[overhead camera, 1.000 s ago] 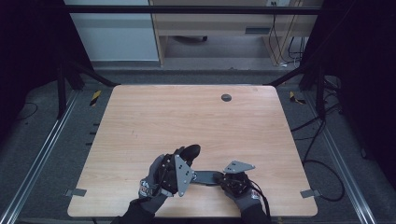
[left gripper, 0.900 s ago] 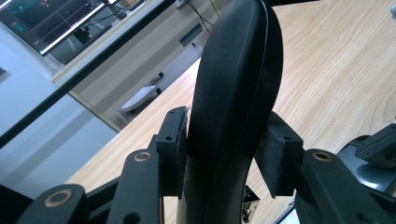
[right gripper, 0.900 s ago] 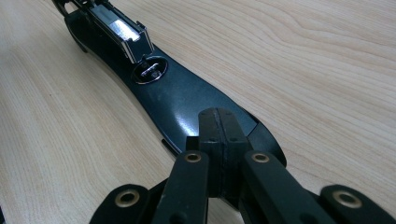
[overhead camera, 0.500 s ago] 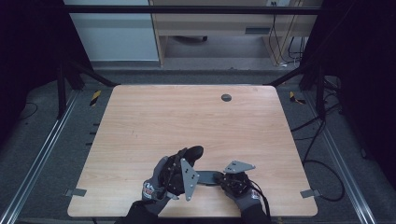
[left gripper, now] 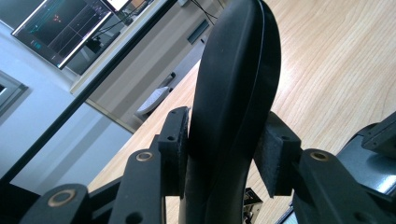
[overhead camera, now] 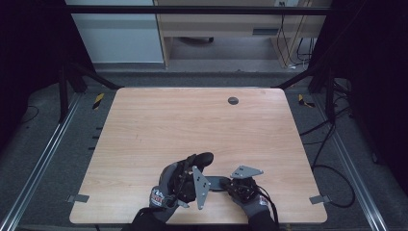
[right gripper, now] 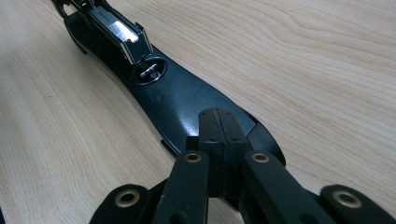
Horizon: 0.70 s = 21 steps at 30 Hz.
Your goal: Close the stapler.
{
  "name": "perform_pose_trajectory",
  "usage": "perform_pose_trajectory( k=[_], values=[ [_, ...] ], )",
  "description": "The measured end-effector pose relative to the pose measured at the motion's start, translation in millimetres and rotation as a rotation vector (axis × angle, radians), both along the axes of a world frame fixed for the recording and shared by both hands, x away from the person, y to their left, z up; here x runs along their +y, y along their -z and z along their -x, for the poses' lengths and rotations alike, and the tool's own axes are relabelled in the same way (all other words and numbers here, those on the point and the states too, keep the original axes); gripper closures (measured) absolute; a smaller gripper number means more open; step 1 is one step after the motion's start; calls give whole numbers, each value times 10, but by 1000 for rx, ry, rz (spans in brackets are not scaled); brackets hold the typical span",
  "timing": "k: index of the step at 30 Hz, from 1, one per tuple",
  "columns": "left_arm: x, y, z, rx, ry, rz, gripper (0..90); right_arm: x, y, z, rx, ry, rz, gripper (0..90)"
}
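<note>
Two claws work on one black stapler: the left claw squeezes its lifted top, the right claw presses, pinched together, on its base. Pulling too hard could make it slip.

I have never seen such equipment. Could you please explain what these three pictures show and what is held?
There is no robot: a person in gloves holds a two-jaw gripper in each hand. The high view looks down on a light wooden table; each gripper view comes from a camera riding on that gripper. On the table are a black stapler, folded open, and a small dark round spot far off. The left gripper is shut on the stapler's curved upper arm, raised. The right gripper, jaws shut, seems to rest its tips on the stapler's flat base.
</note>
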<state>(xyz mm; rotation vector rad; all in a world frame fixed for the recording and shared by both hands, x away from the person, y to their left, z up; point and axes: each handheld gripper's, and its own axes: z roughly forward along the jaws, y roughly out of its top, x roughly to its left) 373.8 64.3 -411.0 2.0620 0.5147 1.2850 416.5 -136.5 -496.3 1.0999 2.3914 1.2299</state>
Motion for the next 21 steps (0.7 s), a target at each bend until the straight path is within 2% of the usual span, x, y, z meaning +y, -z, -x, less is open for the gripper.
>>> perform_pose_trajectory(
  k=[10,21],
  values=[
    [-55,42,2,-3,3,-22,576,-17,1,-4,0,3,-1,900],
    [-142,127,15,-19,9,-72,573,-30,-3,3,5,4,0,900]
  ],
)
